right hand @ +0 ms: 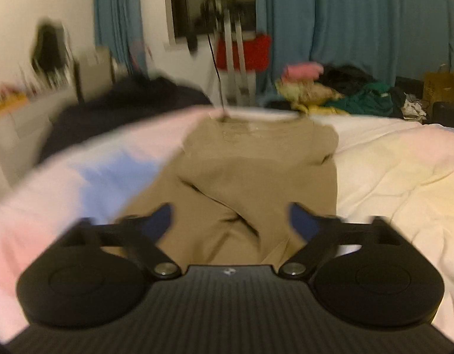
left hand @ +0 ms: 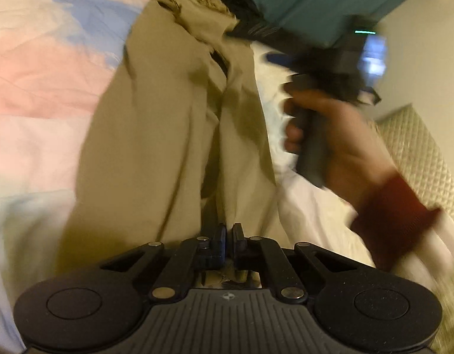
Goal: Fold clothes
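On the bed, seen through the left wrist camera, khaki trousers lie lengthwise, their long axis running straight away from the left gripper toward the far edge of the bed. The left gripper sits at the near end of the garment, its jaws pressed almost together with khaki cloth showing between them; it appears to pinch that end of the trousers. To the right of the cloth, a hand in a dark red sleeve grips the handle of the right gripper, whose tip is blurred in this view.

From the right wrist camera, the right gripper hovers over the trousers, jaws spread wide and holding nothing; the frame is too blurred to say whether it touches the cloth. The garment extends directly ahead of it, folded edge toward the far edge of the bed. A heap of other clothes lies beyond.

Judgement: the left gripper has the grasp; the right is nearer the garment's middle.
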Motion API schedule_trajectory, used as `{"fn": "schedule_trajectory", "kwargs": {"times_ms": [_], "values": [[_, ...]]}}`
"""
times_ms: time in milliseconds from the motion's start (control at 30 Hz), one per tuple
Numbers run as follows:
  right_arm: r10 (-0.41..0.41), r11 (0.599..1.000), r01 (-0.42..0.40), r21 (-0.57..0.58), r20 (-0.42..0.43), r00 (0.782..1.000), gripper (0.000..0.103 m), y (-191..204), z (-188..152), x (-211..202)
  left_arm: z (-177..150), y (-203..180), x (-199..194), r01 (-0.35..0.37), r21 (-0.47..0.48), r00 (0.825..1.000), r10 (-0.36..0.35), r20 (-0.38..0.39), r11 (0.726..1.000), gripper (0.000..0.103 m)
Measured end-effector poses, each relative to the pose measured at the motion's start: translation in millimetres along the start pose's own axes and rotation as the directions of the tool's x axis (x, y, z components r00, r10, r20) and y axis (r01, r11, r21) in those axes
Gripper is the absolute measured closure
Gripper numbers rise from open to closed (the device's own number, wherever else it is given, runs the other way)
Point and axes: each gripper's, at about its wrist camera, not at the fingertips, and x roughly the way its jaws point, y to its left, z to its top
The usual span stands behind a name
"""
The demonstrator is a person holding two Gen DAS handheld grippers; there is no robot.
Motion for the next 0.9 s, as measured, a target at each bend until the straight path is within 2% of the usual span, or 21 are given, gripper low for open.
{"fn": "schedule_trajectory", "kwargs": {"times_ms": [67,100,133,167,200,233,433,533,633,700,733,767,800,833,867,900], "values": [[-0.023,1.000,0.023,0.000,-0.026,0.999,0.034,1,0,20,-1,1,-1,0.014,-0.001,1.000,-0.014,0.002,1.000,0.099],[-0.031,1.000,0.031,0.005,-0.033,0.999,0.042,1,0,28,-2,2,-2,0.020,-0.002,1.000,-0.020,0.003,1.000,0.099],[-0.039,0.999,0.039,0.010,-0.041,0.998,0.063,0,0,36,-3,2,-3,0.027,-0.002,1.000,-0.027,0.004,1.000,0.099],[-0.047,0.999,0.047,0.015,-0.049,0.998,0.073,0,-1,44,-3,3,-4,0.034,-0.003,0.999,-0.034,0.005,0.999,0.099],[-0.044,0.999,0.045,0.018,-0.039,0.998,0.088,0,1,45,-4,3,-4,0.041,-0.003,0.999,-0.041,0.007,0.999,0.099],[-0.035,0.999,0.035,0.021,-0.018,0.999,0.094,0,5,42,-4,4,-5,0.048,-0.004,0.999,-0.048,0.008,0.999,0.099],[0.038,0.996,-0.046,0.071,0.101,0.994,0.095,-6,28,26,-14,2,-14,0.070,0.032,0.997,-0.070,0.009,0.997,0.100],[0.058,0.994,-0.067,0.092,0.092,0.994,0.096,-7,34,33,-16,6,-19,0.052,0.053,0.999,-0.052,-0.002,0.997,0.099],[0.034,0.998,-0.035,0.049,0.030,0.999,0.095,1,26,52,-15,9,-19,0.007,0.068,1.000,-0.006,-0.006,0.998,0.098],[0.025,0.997,-0.026,0.067,0.013,1.000,0.093,2,20,59,-12,8,-17,-0.029,0.090,1.000,0.030,-0.006,0.996,0.093],[0.026,0.997,-0.026,0.075,0.010,1.000,0.092,1,19,58,-11,7,-17,-0.047,0.101,0.999,0.048,-0.006,0.994,0.087],[0.025,0.997,-0.025,0.077,0.005,1.000,0.091,0,19,56,-9,7,-16,-0.065,0.113,0.998,0.066,-0.006,0.992,0.069],[0.024,0.997,-0.024,0.078,0.000,1.000,0.081,-1,19,54,-8,4,-16,-0.085,0.133,0.996,0.086,0.002,0.987,0.059],[0.027,0.997,-0.026,0.072,-0.005,1.000,0.052,0,20,51,-5,3,-17,-0.105,0.154,0.994,0.103,0.019,0.982,0.045],[0.032,0.997,-0.032,0.070,0.001,0.999,0.034,0,21,43,-3,1,-19,-0.115,0.178,0.993,0.110,0.036,0.977,0.038],[0.038,0.997,-0.039,0.072,0.014,0.999,0.008,0,22,33,-2,0,-21,-0.123,0.202,0.992,0.115,0.051,0.972,0.035]]}}
